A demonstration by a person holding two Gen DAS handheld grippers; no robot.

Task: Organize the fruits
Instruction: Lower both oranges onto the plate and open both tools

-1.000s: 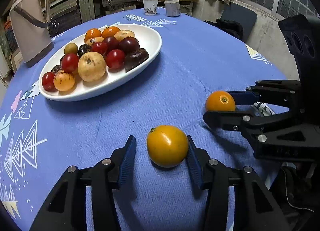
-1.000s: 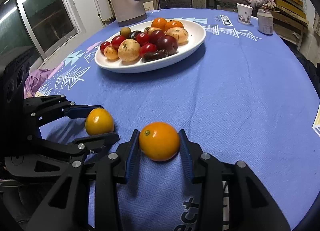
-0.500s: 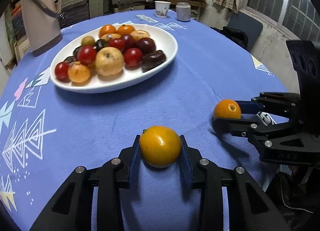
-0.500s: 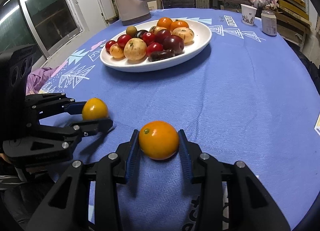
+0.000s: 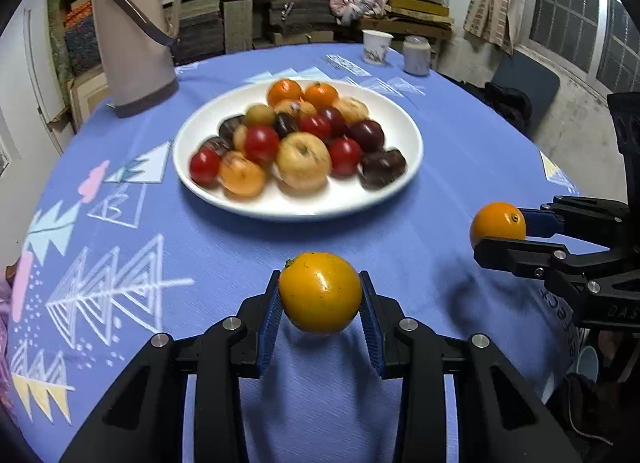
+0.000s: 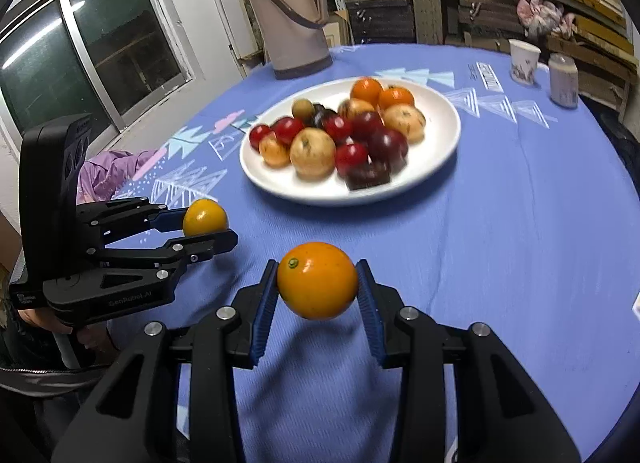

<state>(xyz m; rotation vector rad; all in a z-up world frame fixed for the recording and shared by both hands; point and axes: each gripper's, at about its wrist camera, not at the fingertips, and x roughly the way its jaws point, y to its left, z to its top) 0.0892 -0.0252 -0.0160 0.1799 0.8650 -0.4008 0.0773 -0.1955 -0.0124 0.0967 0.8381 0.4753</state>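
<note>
Through my left wrist camera, my left claw (image 5: 320, 317) is clenched on a yellow-orange fruit (image 5: 320, 291), both blue pads pressing its sides, and the fruit hangs clear of the counter (image 5: 460, 167) with its shadow on the blue cloth below. Ahead sits the white plate (image 5: 412, 135), heaped with red, dark purple, orange and pale yellow fruits, blurred in this view. Off to the right my right claw (image 5: 500, 233) grips a smaller-looking orange fruit (image 5: 497, 223), well apart from the plate. Behind the plate stand a tan thermos jug (image 5: 134, 35), a paper cup (image 5: 377, 46) and a small jar (image 5: 416, 55) near the far edge.

Through my right wrist camera, my right claw (image 6: 318, 299) is clenched on the orange fruit (image 6: 317, 281), pads tight on both sides, its green stem spot facing up and left; it too is off the cloth, shadow underneath. To the left my left claw (image 6: 208, 229) holds the yellow-orange fruit (image 6: 205, 217) between its fingers, with a hand (image 6: 86, 337) showing under its handle. The plate (image 6: 444, 143) lies beyond both fruits, toward the middle of the counter (image 6: 520, 203), the thermos jug (image 6: 290, 11) behind it.
</note>
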